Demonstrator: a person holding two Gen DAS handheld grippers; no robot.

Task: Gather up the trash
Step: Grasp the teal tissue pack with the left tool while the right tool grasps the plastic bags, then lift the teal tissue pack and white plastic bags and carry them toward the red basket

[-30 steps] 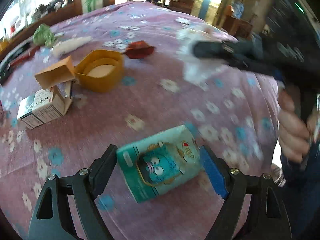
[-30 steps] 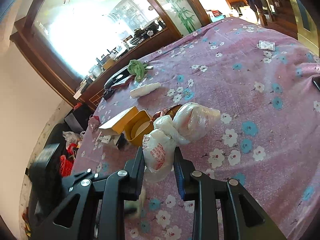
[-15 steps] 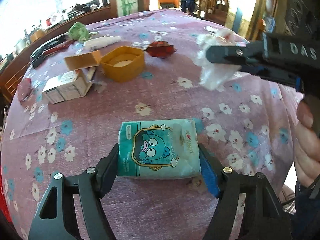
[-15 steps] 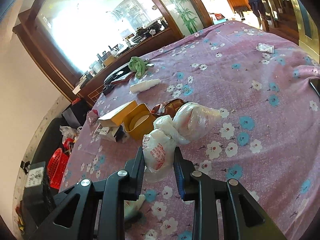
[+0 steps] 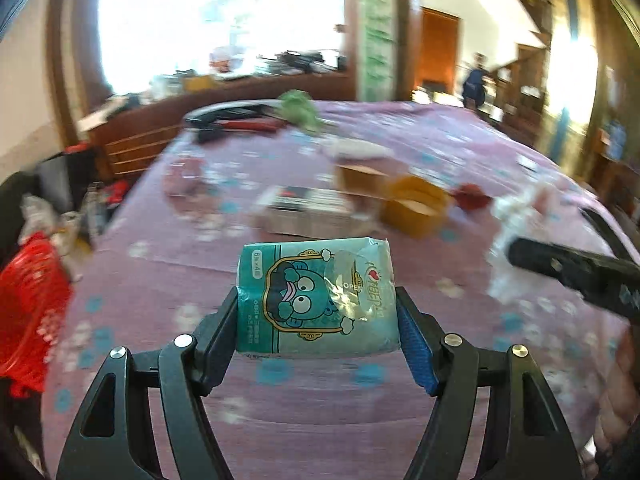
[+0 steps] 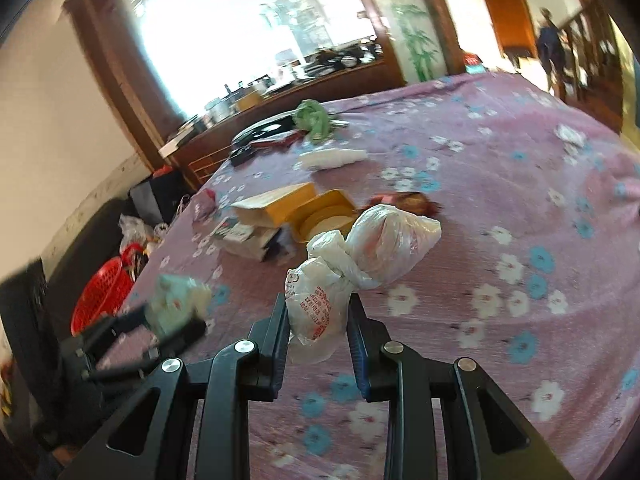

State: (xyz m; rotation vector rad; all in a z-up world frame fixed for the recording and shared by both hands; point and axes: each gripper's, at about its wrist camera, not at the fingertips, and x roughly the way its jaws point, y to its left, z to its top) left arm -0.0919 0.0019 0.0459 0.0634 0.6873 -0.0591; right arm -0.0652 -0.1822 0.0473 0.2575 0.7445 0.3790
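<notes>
A teal tissue pack (image 5: pixel 316 300) with a cartoon face hangs just above the purple flowered tablecloth (image 5: pixel 320 400), pressed between both pads of my left gripper (image 5: pixel 316 320). A knotted white plastic bag (image 6: pixel 320 300) with red print is pinched at its lower lobe by my right gripper (image 6: pixel 318 320); its upper lobe bulges ahead of the fingers. In the left wrist view the right gripper's finger (image 5: pixel 560 268) reaches in from the right with the white bag (image 5: pixel 516 232). The right wrist view shows the blurred tissue pack (image 6: pixel 176 300) at lower left.
On the cloth lie a yellow open box (image 6: pixel 324 216), a printed carton (image 6: pixel 248 240), a red wrapper (image 6: pixel 412 202), a white roll (image 6: pixel 332 158) and a green crumpled wad (image 6: pixel 314 118). A red basket (image 6: pixel 102 292) stands on the floor beyond the table's left edge, among bags.
My left gripper has closed on the tissue pack, raised it off the cloth and swung left toward the table edge. The right gripper, still holding the bag, has drifted the same way.
</notes>
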